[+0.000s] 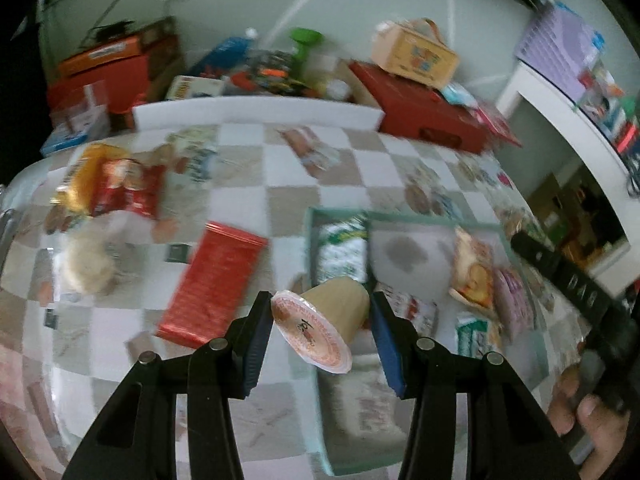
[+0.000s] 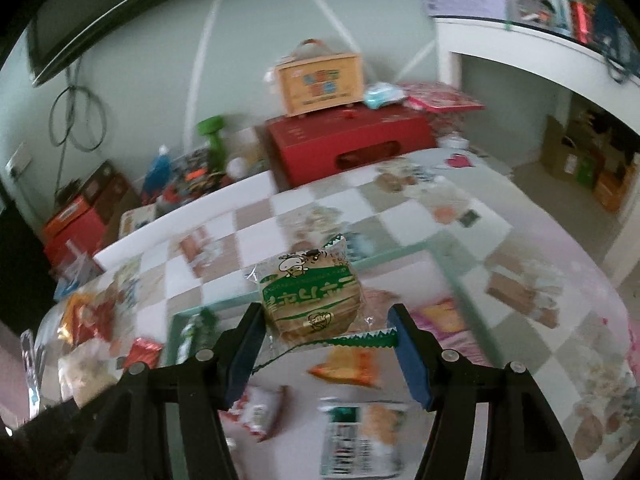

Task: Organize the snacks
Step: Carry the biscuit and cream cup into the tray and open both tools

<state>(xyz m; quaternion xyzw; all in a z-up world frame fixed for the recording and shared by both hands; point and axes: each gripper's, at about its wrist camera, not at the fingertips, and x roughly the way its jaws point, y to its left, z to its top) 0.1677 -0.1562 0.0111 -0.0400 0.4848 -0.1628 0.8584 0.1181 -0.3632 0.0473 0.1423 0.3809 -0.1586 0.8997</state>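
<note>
My left gripper [image 1: 320, 320] is shut on a small tan pudding cup [image 1: 320, 320] with an orange foil lid, held tilted above the near-left corner of a pale green tray [image 1: 320, 216]. The tray holds several snack packets, among them a green-and-white one [image 1: 346, 248]. My right gripper [image 2: 326, 332] is shut on a clear packet with green print holding a brown cake [image 2: 314, 300], above the same tray [image 2: 452, 280]. On the checkered table lie a red flat packet [image 1: 216, 280], red and gold bags [image 1: 112, 184] and a pale round snack [image 1: 86, 266].
Behind the table are a red box [image 1: 424, 116] with a tan wooden box [image 1: 416, 56] on top, orange and red cartons [image 1: 108, 68], a green object [image 1: 304, 42] and a white shelf [image 1: 560, 108] at right. The other hand-held gripper [image 1: 576, 292] shows at right.
</note>
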